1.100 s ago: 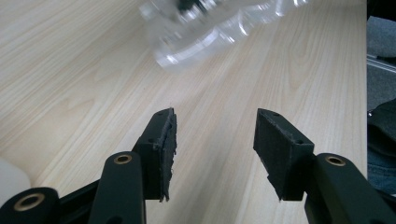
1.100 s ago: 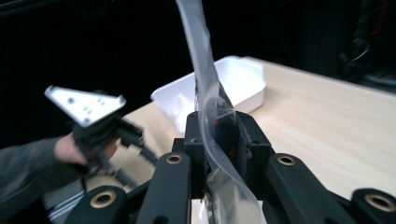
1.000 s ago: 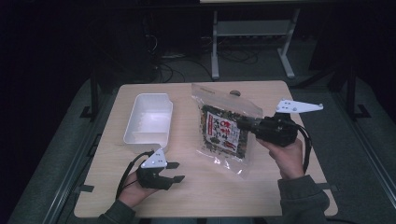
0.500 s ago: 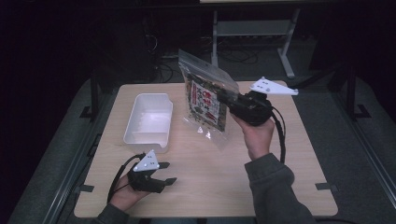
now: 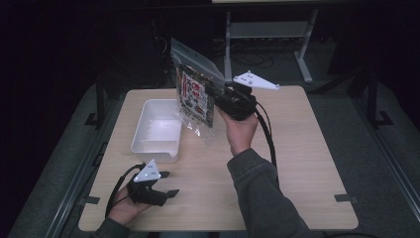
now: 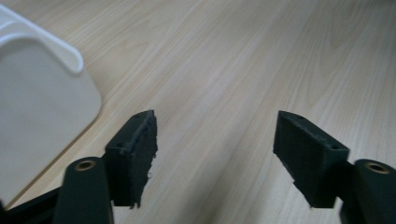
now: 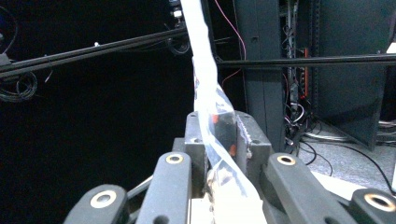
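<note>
Right gripper point(image 5: 214, 94) aloft (clamping bag point(image 5: 195, 96))

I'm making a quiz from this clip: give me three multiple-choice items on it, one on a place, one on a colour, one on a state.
1. Where is the clear plastic bag?
A. lifted off the table
B. inside the tub
C. flat on the table

2. What colour is the tub?
A. red
B. white
C. green

3. How do the left gripper jaws stand?
A. clamped on the bag
B. apart with nothing between them
C. clamped on the tub rim

Key: 1 A, the right gripper holds it up by its edge, beside the tub; 2 B, it is plain white in the high view; 3 B, just bare table shows between the jaws.
</note>
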Available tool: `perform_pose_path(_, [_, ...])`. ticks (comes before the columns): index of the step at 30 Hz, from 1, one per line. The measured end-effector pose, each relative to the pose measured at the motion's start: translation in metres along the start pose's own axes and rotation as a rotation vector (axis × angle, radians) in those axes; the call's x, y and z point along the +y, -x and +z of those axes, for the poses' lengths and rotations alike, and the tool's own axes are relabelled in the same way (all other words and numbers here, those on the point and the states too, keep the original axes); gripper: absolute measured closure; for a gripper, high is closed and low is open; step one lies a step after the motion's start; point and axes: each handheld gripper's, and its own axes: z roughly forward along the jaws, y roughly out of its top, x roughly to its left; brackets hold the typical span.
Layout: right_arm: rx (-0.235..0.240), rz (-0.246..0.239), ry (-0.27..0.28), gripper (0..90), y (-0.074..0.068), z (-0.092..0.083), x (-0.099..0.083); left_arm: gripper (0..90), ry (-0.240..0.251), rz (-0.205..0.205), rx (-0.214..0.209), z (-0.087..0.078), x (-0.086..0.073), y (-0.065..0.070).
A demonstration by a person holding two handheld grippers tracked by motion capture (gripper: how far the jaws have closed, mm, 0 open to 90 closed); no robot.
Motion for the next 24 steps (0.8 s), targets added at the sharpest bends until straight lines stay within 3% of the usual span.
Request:
perform_pose_path(10, [-0.007,-0.015,0.002,76.5,-0.016,0.041,-0.001,21.1,-0.009,-0.024,0.019,-0.007,-0.008,-0.005])
perform_pose_path(24, [-0.028,0.005,-0.003,76.5,-0.031,0.094,-0.016,21.1,-0.034,-0.006,0.032,-0.007,-0.011,-0.008])
